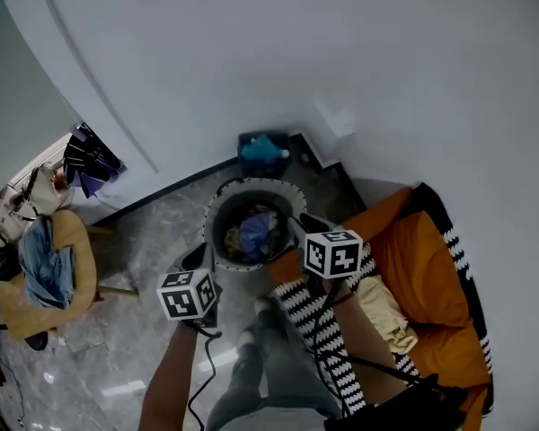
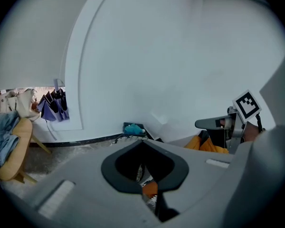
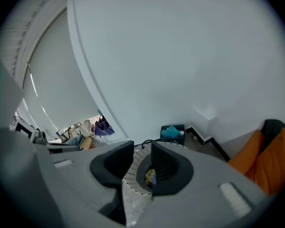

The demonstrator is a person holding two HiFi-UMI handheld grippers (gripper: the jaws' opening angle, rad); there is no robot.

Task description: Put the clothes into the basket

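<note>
Already the basket on the floor holds a heap of clothes, blue, purple and yellow, lying low inside its rim, so part of the job looks done. Both tools hover just beside the basket on the person's side, and neither carries anything. The left tool is clenched, its pads meeting at the tips with no cloth pinched between them. The right tool is released: its jaws stand apart and the basket's rim shows through the gap.

What remains, as I judge it, lies away from the basket. A pale yellow garment rests on the orange sofa to the basket's right. Blue clothes are draped on a chair well to the basket's left. Black-and-white striped fabric lies between the basket and the sofa; whether it is laundry I cannot tell.
</note>
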